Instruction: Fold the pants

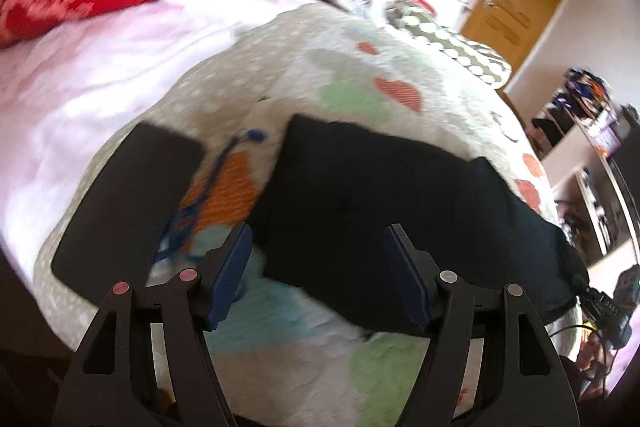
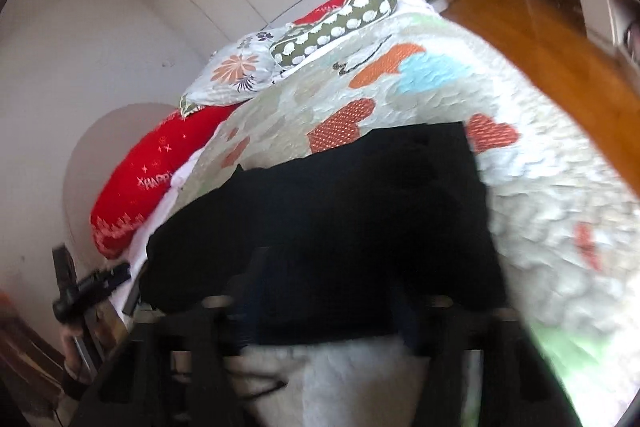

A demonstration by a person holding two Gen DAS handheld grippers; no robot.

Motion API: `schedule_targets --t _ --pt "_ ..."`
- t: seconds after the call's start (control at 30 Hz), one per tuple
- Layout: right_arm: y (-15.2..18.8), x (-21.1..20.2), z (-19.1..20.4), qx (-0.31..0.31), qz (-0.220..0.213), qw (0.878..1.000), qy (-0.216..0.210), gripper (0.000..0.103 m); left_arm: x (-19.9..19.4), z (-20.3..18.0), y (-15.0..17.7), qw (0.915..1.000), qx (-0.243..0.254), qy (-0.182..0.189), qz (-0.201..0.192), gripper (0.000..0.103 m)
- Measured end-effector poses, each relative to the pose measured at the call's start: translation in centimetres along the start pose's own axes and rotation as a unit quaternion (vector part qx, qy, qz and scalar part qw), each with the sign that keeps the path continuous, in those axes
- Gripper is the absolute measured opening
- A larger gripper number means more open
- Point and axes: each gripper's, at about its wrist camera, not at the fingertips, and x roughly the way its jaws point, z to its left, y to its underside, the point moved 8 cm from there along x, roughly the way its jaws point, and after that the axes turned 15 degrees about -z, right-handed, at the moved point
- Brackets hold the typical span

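Right now I see the black pants [image 1: 384,211] lying flat on the heart-patterned quilt [image 1: 280,67] of the bed, folded into a dark slab directly ahead of both tongs. Through the left wrist camera, my left tongs [image 1: 318,275] stand released, jaws wide apart with the pants' near edge showing between them. A flat black rectangle [image 1: 128,195] and a blue cord [image 1: 208,187] lie just left of those tongs; the right view shows neither. From the right wrist camera, my right tongs [image 2: 324,319] are blurred against the fabric, so I cannot tell their state. Beyond the pants, that view shows a red pillow [image 2: 160,179] and a spotted cushion [image 2: 336,23].
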Motion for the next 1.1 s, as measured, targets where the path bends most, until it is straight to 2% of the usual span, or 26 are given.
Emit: schedule_targets --t 0.13,0.3,0.4,0.43,0.47,0.53,0.57,0.67,0.7,0.73,0.77,0.9,0.97,1.03,1.1 --pt "-0.8 -2.2 3.6 -0.046 -0.030 0.998 -0.037 0.003 0.1 0.9 0.7 0.9999 -0.014 0.001 0.004 0.069" --pt "2.2 -0.5 1.1 -0.051 0.023 0.998 0.015 0.003 1.9 -0.2 1.8 0.9996 -0.006 0.007 0.027 0.069" --pt "2.7 -0.2 -0.5 -0.023 0.025 0.999 0.026 0.005 2.7 -1.2 2.3 0.9991 0.023 0.005 0.034 0.069" --pt "2.5 -0.4 -0.8 -0.012 0.022 0.999 0.025 0.009 2.8 -1.3 2.3 0.9989 0.034 0.002 0.032 0.068" --pt "2.2 -0.6 -1.2 0.000 0.019 0.999 0.026 0.019 3.0 -1.5 2.4 0.9985 0.047 -0.002 0.030 0.065" --pt "1.7 -0.8 -1.4 0.006 0.011 1.000 0.028 0.034 3.1 -1.4 2.3 0.9980 0.057 -0.004 0.029 0.049" --pt "1.5 -1.1 -1.3 0.006 0.005 1.000 0.026 0.035 2.9 -1.2 2.2 0.9980 0.058 -0.003 0.027 0.042" --pt "1.2 -0.9 -0.8 -0.014 0.004 1.000 0.020 0.033 2.5 -0.9 1.6 0.9981 0.056 0.012 0.025 0.034" --pt "1.2 -0.8 -0.5 -0.025 0.005 0.999 0.019 0.026 2.3 -1.0 1.4 0.9977 0.062 0.015 0.022 0.026" --pt "1.1 -0.7 -0.2 -0.031 0.004 0.999 0.017 0.011 2.1 -1.2 1.1 0.9974 0.067 0.020 0.019 0.011" --pt "0.9 -0.7 0.2 -0.031 0.001 0.999 0.009 0.009 1.7 -1.4 0.6 0.9970 0.074 0.021 0.010 0.007" --pt "0.5 -1.4 2.2 -0.052 -0.005 0.999 -0.010 0.008 0.7 -0.8 -1.3 0.9960 0.088 0.003 -0.017 0.004" --pt "0.6 -1.6 2.5 -0.063 -0.006 0.998 -0.012 0.008 1.4 0.1 -1.1 0.9973 0.073 0.008 -0.003 0.004" --pt "1.2 -1.0 1.7 -0.061 0.004 0.998 0.000 0.009 2.2 0.7 -0.1 0.9973 0.072 -0.002 0.012 0.004" --pt "2.6 0.0 -0.5 -0.038 0.038 0.998 0.035 0.012 2.5 0.8 0.6 0.9974 0.070 -0.007 0.014 0.004"
